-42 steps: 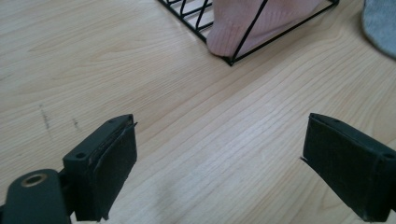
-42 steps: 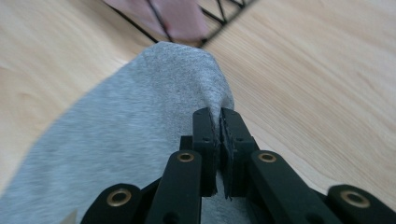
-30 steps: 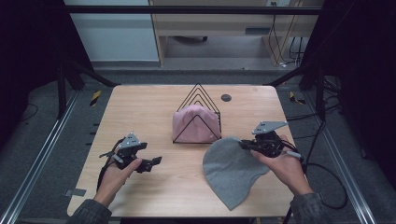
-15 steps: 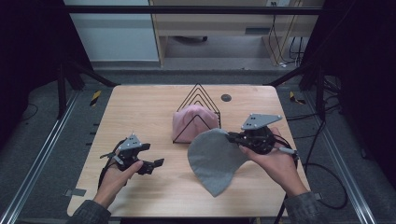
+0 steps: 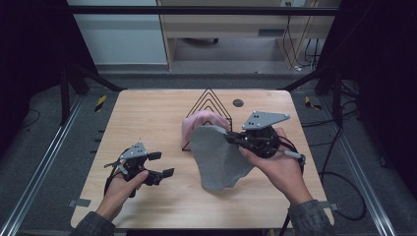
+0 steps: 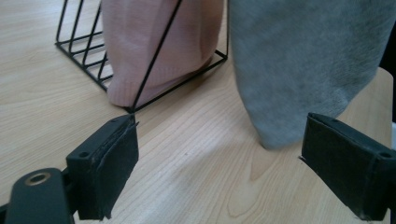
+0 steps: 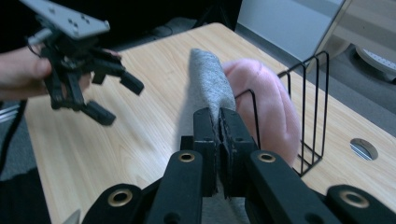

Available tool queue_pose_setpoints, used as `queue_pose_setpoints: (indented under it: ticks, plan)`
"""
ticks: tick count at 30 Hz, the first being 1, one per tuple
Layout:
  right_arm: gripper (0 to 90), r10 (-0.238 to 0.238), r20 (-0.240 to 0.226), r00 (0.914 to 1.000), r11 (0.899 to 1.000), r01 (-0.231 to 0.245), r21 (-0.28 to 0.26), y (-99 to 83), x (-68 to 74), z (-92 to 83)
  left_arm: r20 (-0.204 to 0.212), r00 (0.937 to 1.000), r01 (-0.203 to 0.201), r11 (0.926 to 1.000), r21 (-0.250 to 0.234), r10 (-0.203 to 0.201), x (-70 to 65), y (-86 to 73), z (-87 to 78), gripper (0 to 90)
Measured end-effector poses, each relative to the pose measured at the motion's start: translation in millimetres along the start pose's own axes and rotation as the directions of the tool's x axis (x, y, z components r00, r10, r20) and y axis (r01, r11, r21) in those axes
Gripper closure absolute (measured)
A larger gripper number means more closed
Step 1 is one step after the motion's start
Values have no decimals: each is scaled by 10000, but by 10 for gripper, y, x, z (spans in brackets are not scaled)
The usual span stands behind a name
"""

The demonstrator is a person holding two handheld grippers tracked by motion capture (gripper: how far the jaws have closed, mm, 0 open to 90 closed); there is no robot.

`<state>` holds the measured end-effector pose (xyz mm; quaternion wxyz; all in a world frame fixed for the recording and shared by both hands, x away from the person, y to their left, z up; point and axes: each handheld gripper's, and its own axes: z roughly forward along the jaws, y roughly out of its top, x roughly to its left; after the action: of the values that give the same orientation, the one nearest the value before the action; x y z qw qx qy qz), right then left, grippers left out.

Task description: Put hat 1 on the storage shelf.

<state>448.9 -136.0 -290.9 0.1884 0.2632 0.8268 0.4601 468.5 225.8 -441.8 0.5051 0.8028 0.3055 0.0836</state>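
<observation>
Your right hand-held gripper (image 5: 230,138) is pinched shut on one edge of the grey hat (image 5: 216,157), which hangs off the bench (image 5: 147,113) just in front of the wire rack (image 5: 209,101), where the pink hat (image 5: 204,120) already sits. Your left hand-held gripper (image 5: 160,164) waits wide open and empty, well to the side. That thin edge grip could slip, and the limp cloth may snag a wire or drag the light rack as you feed it in.
</observation>
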Motion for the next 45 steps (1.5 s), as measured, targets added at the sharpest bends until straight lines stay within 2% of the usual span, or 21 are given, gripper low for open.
queue_pose_setpoints:
  ticks: [6, 10, 12, 16, 21, 24, 27, 29, 31, 35, 38, 40, 42, 43, 45]
  plan:
    - [865, -280, -65, 9996, 9995, 278, -176, 57, 97, 24, -161, 9989, -448, 9990, 4, 448, -93, -5, -47, 103]
    - [865, -591, -220, 9980, 9982, 588, -148, 101, 153, 39, -226, 9949, -982, 9950, 163, 986, -169, 31, -24, 101]
    - [866, -783, -324, 9964, 9968, 777, -212, 163, 180, 20, -218, 9936, -1105, 9938, 144, 1108, -191, 56, -22, 103]
    - [866, -1111, -417, 9929, 9935, 1099, -294, 309, 221, -33, 79, 9935, -1133, 9934, -156, 1134, -186, 164, -40, 111]
    - [866, -1206, -436, 9917, 9922, 1191, -364, 433, 217, -9, 105, 9932, -1150, 9925, -422, 1155, -122, 368, -81, 154]
    - [866, -1208, -475, 9915, 9923, 1193, -335, 473, 221, 50, 289, 9894, -1410, 9889, -467, 1424, -127, 457, -67, 189]
    - [865, -1249, -515, 9908, 9919, 1236, -285, 500, 227, 113, 493, 9856, -1591, 9860, -492, 1615, -149, 491, -2, 218]
    - [865, -1276, -561, 9902, 9915, 1260, -309, 516, 228, 144, 639, 9855, -1541, 9869, -485, 1570, -149, 496, 72, 243]
    - [865, -1229, -567, 9908, 9920, 1209, -364, 527, 220, 162, 755, 9873, -1357, 9893, -532, 1395, -128, 498, 156, 274]
    - [865, -1093, -572, 9924, 9931, 1066, -480, 526, 200, 167, 722, 9901, -1169, 9917, -526, 1205, -87, 500, 261, 296]
    - [865, -955, -585, 9937, 9942, 923, -552, 507, 177, 182, 708, 9908, -1113, 9918, -636, 1157, -80, 510, 315, 383]
    - [865, -872, -545, 9947, 9951, 843, -523, 487, 163, 197, 700, 9893, -1229, 9898, -717, 1279, -93, 527, 323, 542]
    - [865, -796, -520, 9955, 9957, 769, -523, 458, 140, 204, 566, 9916, -1131, 9920, -567, 1163, -89, 546, 320, 715]
    - [865, -727, -459, 9963, 9963, 704, -498, 440, 126, 201, 533, 9918, -1138, 9922, -509, 1165, -88, 560, 308, 778]
    - [864, -604, -345, 9976, 9972, 588, -459, 404, 87, 185, 474, 9928, -1080, 9931, -467, 1102, -89, 612, 241, 846]
